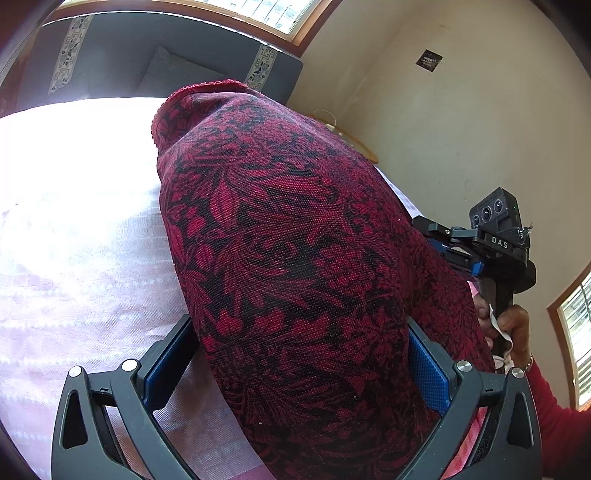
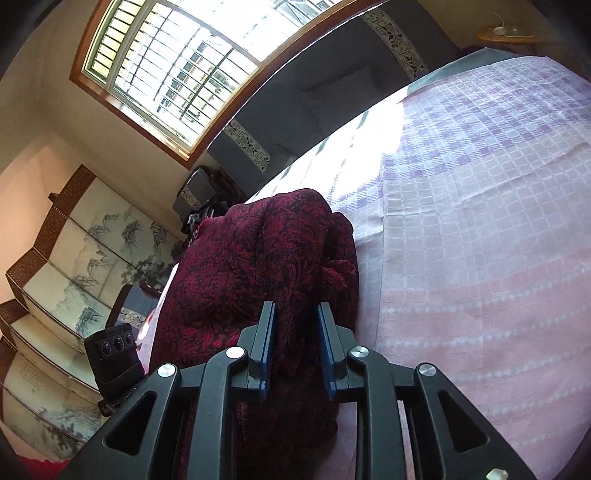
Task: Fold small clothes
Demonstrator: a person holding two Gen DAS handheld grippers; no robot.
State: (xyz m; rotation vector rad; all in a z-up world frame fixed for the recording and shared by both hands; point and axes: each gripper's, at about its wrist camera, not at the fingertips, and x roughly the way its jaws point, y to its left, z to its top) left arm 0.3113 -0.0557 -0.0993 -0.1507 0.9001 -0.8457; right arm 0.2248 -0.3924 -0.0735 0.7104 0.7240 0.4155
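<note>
Honestly, cloth seems soft, floppy, light; draped over bed. Left gripper spread wide around bulk, grip unclear. Right gripper half-closed, fold pinched. Hem best grabbed.

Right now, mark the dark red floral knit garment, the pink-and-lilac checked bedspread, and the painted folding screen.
dark red floral knit garment (image 1: 288, 236), left wrist view, patterned middle.
pink-and-lilac checked bedspread (image 2: 480, 229), right wrist view, bare checked area.
painted folding screen (image 2: 85, 258), right wrist view, painted panel.

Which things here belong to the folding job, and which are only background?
Job: red patterned garment; left gripper; right gripper; checked bed cover it lies on.

Background: window; painted folding screen; grey headboard; wooden side table.
</note>
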